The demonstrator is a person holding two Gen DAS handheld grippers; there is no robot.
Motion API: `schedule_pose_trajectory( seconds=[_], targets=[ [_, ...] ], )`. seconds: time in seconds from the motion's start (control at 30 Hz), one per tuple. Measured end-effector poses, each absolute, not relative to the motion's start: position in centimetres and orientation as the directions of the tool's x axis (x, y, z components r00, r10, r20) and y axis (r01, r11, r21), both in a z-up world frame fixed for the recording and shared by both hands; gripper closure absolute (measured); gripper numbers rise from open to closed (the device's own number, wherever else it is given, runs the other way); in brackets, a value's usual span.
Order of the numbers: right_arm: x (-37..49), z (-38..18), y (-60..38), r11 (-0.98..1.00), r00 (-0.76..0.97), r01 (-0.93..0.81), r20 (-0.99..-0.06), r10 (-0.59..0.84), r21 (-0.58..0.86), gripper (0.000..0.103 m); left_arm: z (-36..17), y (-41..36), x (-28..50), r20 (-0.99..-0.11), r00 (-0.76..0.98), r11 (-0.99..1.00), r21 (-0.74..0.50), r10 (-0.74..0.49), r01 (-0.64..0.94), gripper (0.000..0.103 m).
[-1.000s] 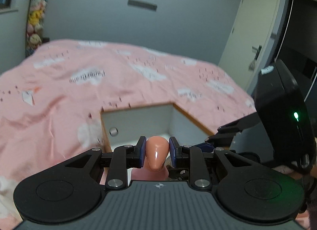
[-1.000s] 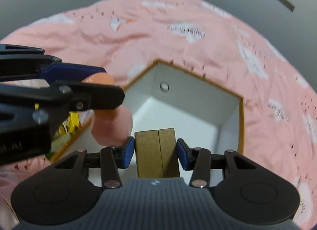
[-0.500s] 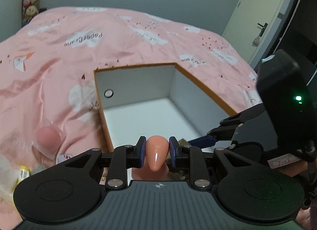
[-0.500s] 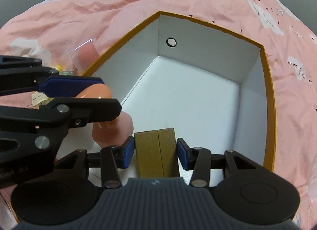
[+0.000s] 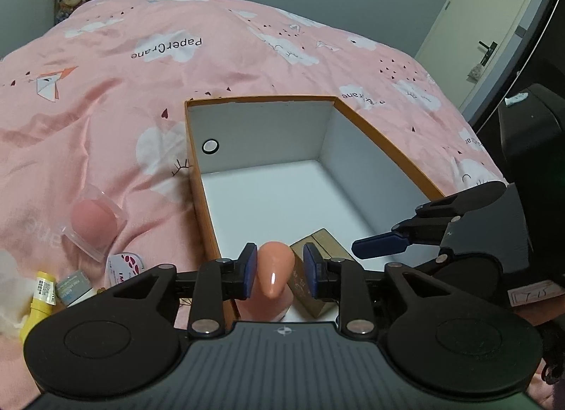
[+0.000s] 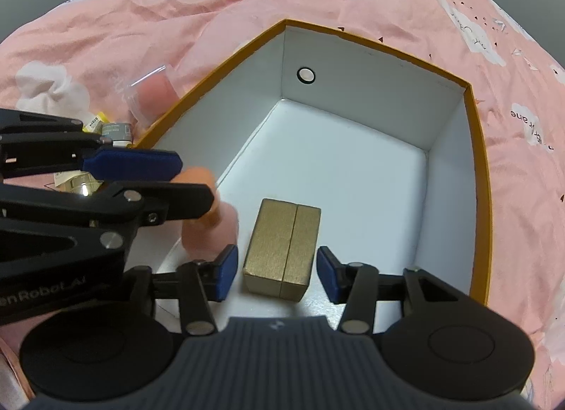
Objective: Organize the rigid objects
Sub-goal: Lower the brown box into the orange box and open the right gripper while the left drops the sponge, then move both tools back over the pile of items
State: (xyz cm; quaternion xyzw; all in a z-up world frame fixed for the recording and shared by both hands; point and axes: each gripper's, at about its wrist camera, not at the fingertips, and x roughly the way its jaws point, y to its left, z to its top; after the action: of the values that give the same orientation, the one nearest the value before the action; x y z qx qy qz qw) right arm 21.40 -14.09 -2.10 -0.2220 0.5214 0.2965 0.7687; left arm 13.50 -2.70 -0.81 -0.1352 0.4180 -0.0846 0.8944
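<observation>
Hovering over the near corner of the orange-rimmed white box (image 6: 476, 148), both grippers are letting go. The right gripper (image 6: 277, 274) has its jaws opening, blue pads standing clear on either side of the gold box (image 6: 282, 245), which sits on the box floor directly between them. Just to its left, the left gripper (image 5: 279, 268) is opening too, with the peach bottle (image 5: 273, 270) upright between its pads; a gap shows at the right pad, while the left pad sits right against the cap. Beyond the left gripper's left side, outside the box on the pink bedspread (image 5: 123, 99), lie a clear case with a pink sponge (image 5: 93, 217), a yellow tube (image 5: 40, 295) and a small grey jar (image 5: 72, 288).
</observation>
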Motion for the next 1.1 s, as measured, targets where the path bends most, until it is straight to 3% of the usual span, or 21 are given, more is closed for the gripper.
schedule_pose_trajectory(
  seconds=[0.1, 0.43, 0.73, 1.1],
  targets=[
    [21.3, -2.1, -14.0, 0.723, 0.293, -0.689, -0.931, 0.219, -0.047, 0.051, -0.7, -2.7, 13.4, -0.724, 0.641, 0.952, -0.305, -0.256, 0.036, 0.066],
    [20.1, -0.6, -14.1, 0.722, 0.377, -0.682, -0.904, 0.203, -0.122, 0.021, 0.6, -2.5, 12.4, -0.677, 0.689, 0.948, -0.314, -0.258, 0.048, 0.051],
    [18.0, 1.1, -13.6, 0.690, 0.460, -0.693, -0.865, 0.200, -0.209, 0.016, 1.8, -2.2, 11.1, -0.642, 0.731, 0.955, -0.292, -0.234, 0.049, 0.048],
    [15.5, 4.1, -12.6, 0.688, 0.525, -0.704, -0.780, 0.341, -0.174, 0.015, 3.7, -0.3, 8.4, -0.599, 0.788, 0.972, -0.233, -0.146, 0.003, 0.048]
  ],
)
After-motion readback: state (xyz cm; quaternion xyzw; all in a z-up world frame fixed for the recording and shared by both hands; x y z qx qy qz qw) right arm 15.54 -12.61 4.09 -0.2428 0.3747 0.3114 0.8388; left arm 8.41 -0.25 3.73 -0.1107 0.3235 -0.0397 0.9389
